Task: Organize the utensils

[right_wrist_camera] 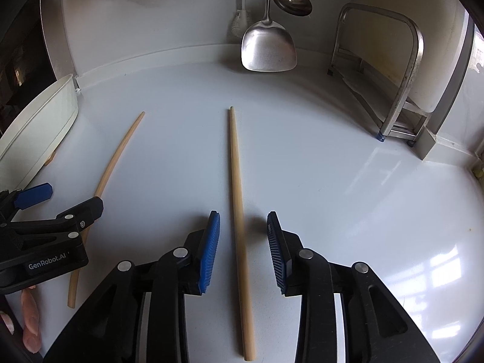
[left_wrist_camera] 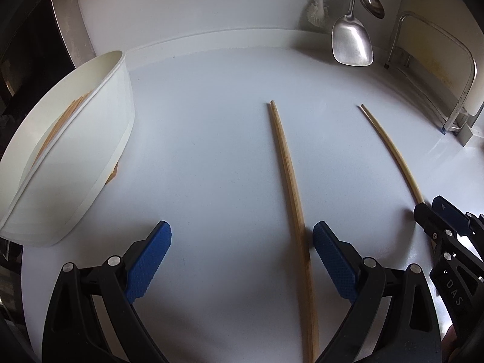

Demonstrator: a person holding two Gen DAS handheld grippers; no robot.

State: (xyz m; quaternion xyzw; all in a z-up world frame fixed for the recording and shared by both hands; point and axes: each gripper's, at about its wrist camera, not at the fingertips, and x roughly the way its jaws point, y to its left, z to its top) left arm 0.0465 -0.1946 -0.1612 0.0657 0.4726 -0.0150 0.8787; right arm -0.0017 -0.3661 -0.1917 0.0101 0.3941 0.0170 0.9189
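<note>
Where right gripper (right_wrist_camera: 243,230) gapes: chopstick (right_wrist_camera: 237,199) between.

Both hand-held grippers (left_wrist_camera: 242,260) (right_wrist_camera: 243,251) open, angled downward

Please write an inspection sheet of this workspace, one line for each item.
Surface: white countertop, bare and glossy.
Job's things: two wooden chopsticks lie apart, left chopstick and right chopstick; white bin at left holds more sticks.
Clutter: nothing seen.
Grippers: left claw open around left chopstick; right claw open, right chopstick between the pads, untouched.
Cables: nothing seen.
Surroundings: metal spatula, ladle and brush hang on the wall; steel rack at right.
</note>
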